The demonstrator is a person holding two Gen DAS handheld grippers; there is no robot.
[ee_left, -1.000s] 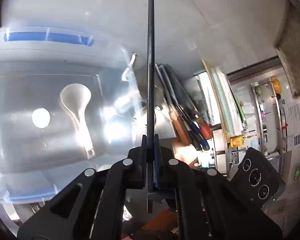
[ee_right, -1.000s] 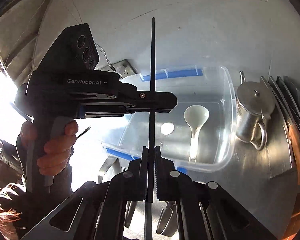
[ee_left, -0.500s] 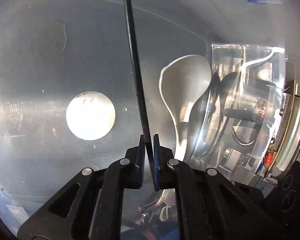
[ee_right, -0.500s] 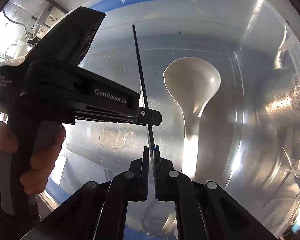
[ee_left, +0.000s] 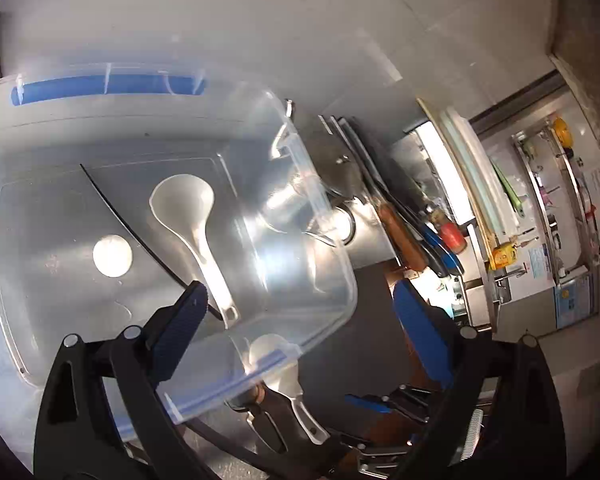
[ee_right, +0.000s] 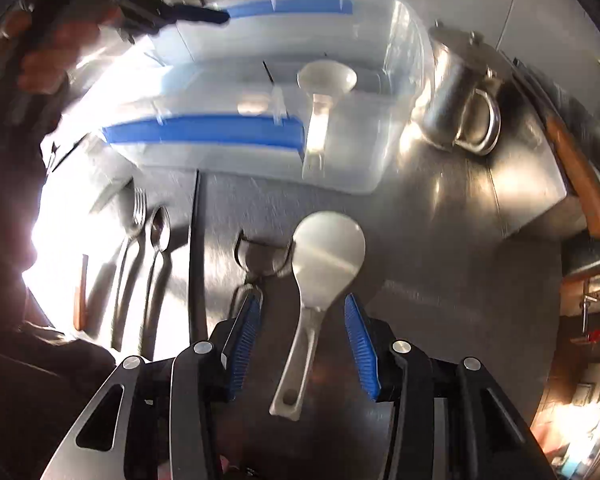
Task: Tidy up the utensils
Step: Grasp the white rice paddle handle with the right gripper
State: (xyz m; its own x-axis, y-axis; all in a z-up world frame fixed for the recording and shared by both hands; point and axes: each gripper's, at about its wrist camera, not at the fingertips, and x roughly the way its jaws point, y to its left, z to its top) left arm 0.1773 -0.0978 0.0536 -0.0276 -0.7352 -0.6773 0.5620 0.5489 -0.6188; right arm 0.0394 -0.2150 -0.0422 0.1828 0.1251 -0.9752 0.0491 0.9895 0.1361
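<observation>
Left wrist view shows the left tool (ee_left: 300, 300) with its fingers spread wide and nothing between them, held over the near rim of a clear plastic bin (ee_left: 324, 208) with blue handles. Inside the bin lie a white rice paddle (ee_left: 188, 216) and a thin black chopstick (ee_left: 136, 236), which runs slantwise across the bottom just left of the paddle. A round bright patch of light sits on the bin floor to the left of the chopstick. To the right of the bin are a metal pitcher (ee_left: 340, 172) and a row of knives (ee_left: 416, 240).

Right wrist view shows the right tool (ee_right: 300, 340) also spread apart and holding nothing, hanging above the steel table (ee_right: 440, 272). A second white rice paddle (ee_right: 324, 256) lies on the table in front of the bin (ee_right: 400, 92), its handle running between the two blue pads without touching either. Just left of it lies a peeler (ee_right: 260, 256), then another black chopstick (ee_right: 194, 248), then a spoon (ee_right: 158, 240) and a fork (ee_right: 134, 224) side by side. The pitcher (ee_right: 456, 96) stands to the right of the bin. This view is blurred by motion.
</observation>
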